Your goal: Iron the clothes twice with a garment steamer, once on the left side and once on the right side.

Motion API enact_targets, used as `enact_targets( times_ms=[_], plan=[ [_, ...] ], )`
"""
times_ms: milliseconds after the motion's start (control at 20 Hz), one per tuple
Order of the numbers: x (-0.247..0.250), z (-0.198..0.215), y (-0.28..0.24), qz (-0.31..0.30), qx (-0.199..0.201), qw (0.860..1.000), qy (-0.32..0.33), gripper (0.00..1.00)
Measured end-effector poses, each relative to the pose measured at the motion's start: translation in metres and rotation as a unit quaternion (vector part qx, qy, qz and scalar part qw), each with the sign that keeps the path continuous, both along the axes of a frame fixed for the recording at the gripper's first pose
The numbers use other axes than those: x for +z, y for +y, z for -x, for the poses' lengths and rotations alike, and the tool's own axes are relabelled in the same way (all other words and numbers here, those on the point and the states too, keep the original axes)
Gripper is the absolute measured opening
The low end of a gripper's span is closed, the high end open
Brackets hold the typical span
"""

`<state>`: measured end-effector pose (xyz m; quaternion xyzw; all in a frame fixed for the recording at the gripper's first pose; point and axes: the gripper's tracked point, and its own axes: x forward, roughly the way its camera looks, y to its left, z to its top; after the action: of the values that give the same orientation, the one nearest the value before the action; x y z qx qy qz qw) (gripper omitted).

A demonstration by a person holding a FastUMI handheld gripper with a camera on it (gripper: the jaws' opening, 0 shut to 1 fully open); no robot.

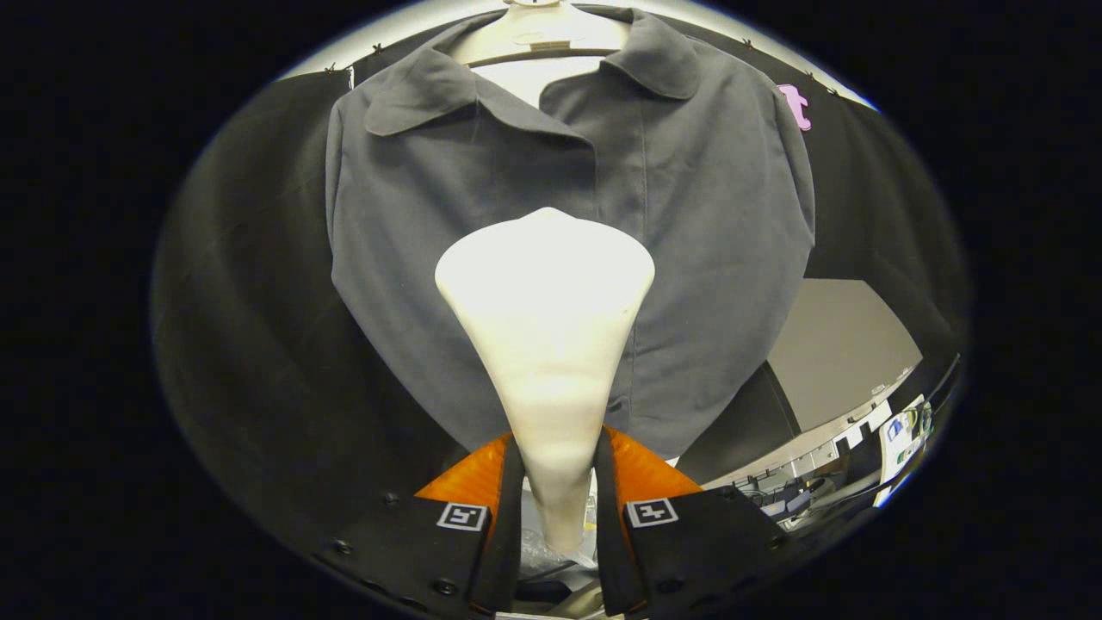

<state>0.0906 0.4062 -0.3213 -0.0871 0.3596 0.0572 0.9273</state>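
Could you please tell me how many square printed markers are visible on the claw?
2: one square marker sits on the claw's left finger, the other marker on its right finger, either side of the white garment steamer gripped between them.

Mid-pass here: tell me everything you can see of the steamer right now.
The garment steamer is white, smooth and plastic-looking. Its narrow handle runs up between the gripper fingers, which press on it from both sides, and flares into a wide triangular head. The head points away toward the middle front of the grey shirt hanging on a hanger. Its face is turned from the camera, so I cannot tell whether it touches the cloth. No steam is visible.
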Motion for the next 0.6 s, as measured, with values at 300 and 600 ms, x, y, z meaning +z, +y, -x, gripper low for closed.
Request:
enact_targets(
  times_ms=[300, 600],
  plan=[
    [0.023, -0.024, 0.036, 0.000, 0.022, 1.000, -0.016, 0.45],
    [0.016, -0.038, 0.043, 0.005, 0.022, 1.000, -0.007, 0.45]
  ],
)
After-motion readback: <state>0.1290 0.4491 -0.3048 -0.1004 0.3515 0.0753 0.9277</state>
